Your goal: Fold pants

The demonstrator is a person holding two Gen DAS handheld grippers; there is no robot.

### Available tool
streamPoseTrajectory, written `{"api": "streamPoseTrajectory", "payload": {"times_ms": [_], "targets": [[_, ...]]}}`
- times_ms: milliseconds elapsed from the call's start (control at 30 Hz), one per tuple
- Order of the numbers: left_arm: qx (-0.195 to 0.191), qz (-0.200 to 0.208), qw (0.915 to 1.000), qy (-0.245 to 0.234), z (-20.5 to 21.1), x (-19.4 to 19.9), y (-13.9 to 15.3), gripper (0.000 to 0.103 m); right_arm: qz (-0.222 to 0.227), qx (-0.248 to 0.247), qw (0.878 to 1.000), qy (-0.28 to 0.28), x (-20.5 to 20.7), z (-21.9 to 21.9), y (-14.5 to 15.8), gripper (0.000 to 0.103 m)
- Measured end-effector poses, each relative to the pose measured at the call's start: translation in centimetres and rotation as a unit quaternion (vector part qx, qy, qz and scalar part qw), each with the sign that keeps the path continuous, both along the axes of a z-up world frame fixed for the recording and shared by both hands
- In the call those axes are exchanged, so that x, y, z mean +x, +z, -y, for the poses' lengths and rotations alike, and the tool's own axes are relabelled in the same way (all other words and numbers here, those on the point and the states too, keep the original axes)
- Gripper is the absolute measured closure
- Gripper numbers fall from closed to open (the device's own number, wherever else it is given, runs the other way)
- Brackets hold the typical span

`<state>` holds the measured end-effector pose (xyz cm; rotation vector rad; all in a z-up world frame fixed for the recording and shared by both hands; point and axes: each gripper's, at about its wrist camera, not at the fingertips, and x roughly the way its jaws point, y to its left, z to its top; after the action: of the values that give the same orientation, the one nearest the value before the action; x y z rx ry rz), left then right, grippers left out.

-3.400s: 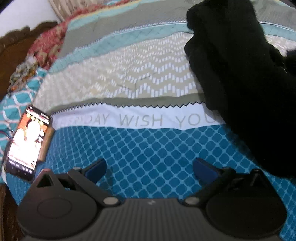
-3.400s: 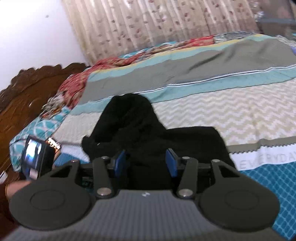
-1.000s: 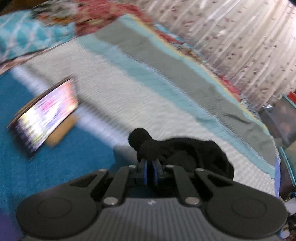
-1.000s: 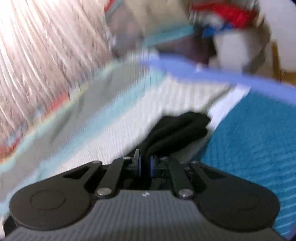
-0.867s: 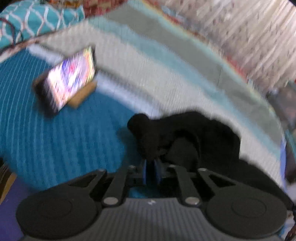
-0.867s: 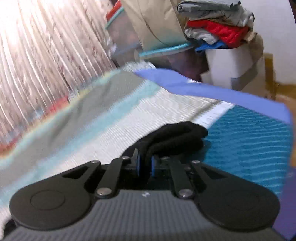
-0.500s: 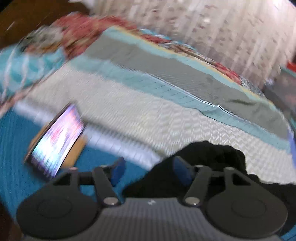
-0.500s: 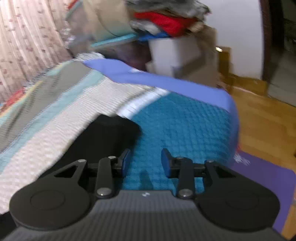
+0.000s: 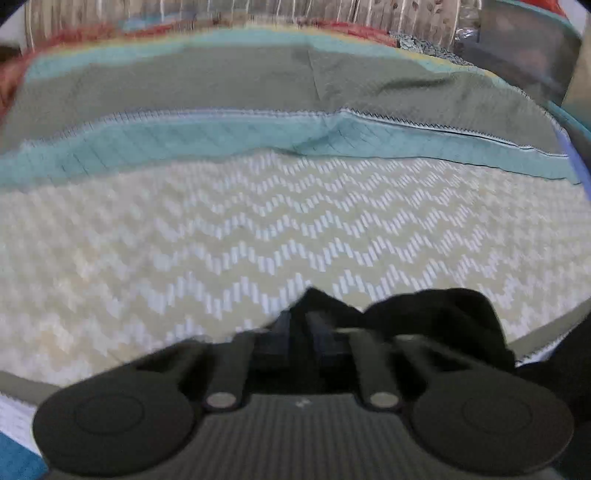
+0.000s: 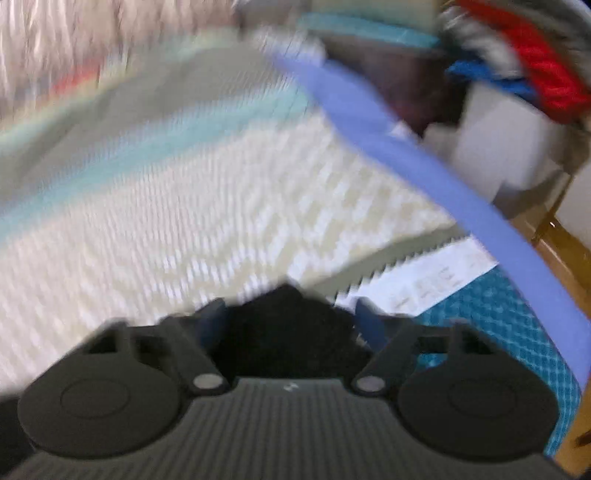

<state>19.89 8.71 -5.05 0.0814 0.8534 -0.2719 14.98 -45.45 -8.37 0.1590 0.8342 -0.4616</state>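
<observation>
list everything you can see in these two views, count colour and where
pants: one, black, bunched on the bed at the near edge of both views
bedspread: one, cream zigzag with teal, grey and blue bands, covers the bed
curtain: one, pale and patterned, behind the bed
clothes pile: one, red, blue and grey, blurred, beyond the bed's corner
floor: wooden, beside the bed
left hand-held gripper: one, black with blue pads, shut on the pants
right hand-held gripper: one, black with blue pads, jaws apart and just closing, pants between them

left gripper (image 9: 300, 325) pinching black pants (image 9: 436, 314) | on zigzag bedspread (image 9: 258, 229)
</observation>
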Motion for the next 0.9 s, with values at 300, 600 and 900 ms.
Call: {"api": "streamPoseTrajectory", "payload": {"times_ms": [300,600,900], "targets": [[-0.038,0.072,0.9611,0.264,-12.5,-3.8,5.8,0.084,0.137,-0.035,0.984,-0.109,-1.8,1.3,4.2,0.050],[-0.058,0.031,0.9703,0.233,-16.0,-12.4,6.5,0.020,0.182,0.058,0.966,-0.175,-10.9,3.5,2.6,0.049],[-0.231,-0.131,0.9324,0.245,-16.8,-16.4,0.1,0.020,0.166,0.176,0.960,-0.139,-15.5,1.7,-0.1,0.049]]}}
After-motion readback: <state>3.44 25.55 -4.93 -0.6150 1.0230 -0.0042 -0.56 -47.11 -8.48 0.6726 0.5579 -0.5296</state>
